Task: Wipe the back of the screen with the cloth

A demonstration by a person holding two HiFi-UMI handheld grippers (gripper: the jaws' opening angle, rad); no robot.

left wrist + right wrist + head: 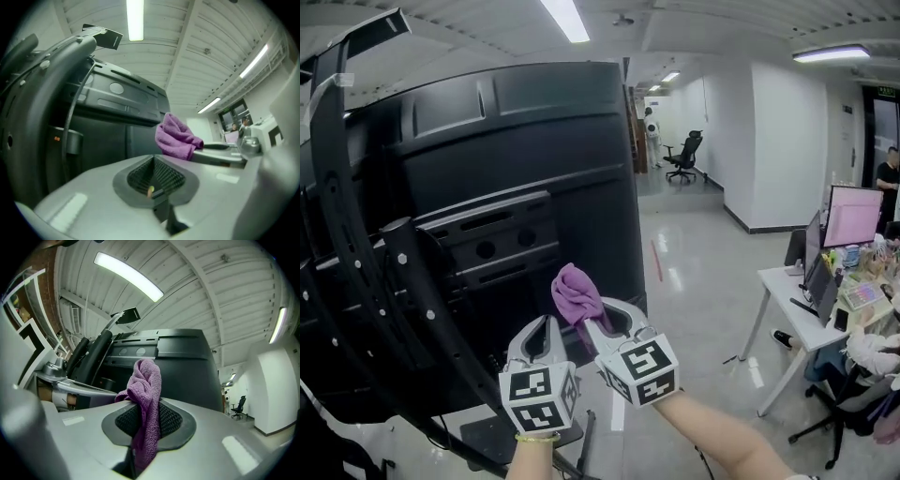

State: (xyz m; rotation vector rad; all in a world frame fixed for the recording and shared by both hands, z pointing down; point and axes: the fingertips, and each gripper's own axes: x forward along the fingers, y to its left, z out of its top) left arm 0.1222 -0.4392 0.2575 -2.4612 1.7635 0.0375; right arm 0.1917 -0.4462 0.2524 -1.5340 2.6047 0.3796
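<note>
The screen (534, 169) runs off the head view's left and bottom edges, so its full outline is lost. In that view only the upper bunch of the cloth (577, 292) shows. The rest is hidden between the jaws of the right claw (598, 317). A pale speck deep in the left claw (154, 180) is too small to identify. The desk (783, 295) is cut by the right edge, its clutter too small to tell apart. Both forearms end at the bottom edge.

Blocked ahead of the right gripper (602, 319), beyond its clamped cloth (576, 293), by the screen back (534, 178); hemmed left of the left gripper (542, 328) by the stand arm (356, 253); open rightward over floor (694, 281) to a desk (786, 305)
</note>
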